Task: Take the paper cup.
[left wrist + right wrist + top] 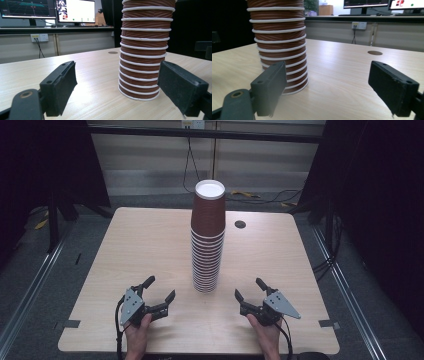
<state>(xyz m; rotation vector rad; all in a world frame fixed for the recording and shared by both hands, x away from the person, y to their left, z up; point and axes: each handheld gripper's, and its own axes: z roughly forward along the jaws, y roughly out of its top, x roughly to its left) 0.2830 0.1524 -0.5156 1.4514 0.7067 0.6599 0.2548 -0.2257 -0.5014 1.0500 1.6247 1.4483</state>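
Flanking cup stack (207, 240), left gripper (160, 295), right gripper (248, 291), fingers wide, stack top cropped close-up.

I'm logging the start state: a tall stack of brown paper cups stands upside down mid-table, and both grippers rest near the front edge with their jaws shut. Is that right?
Not quite: the jaws are open, not shut. The high view shows the left gripper and right gripper spread wide, holding nothing, either side of the stack of brown paper cups. The rest stands.
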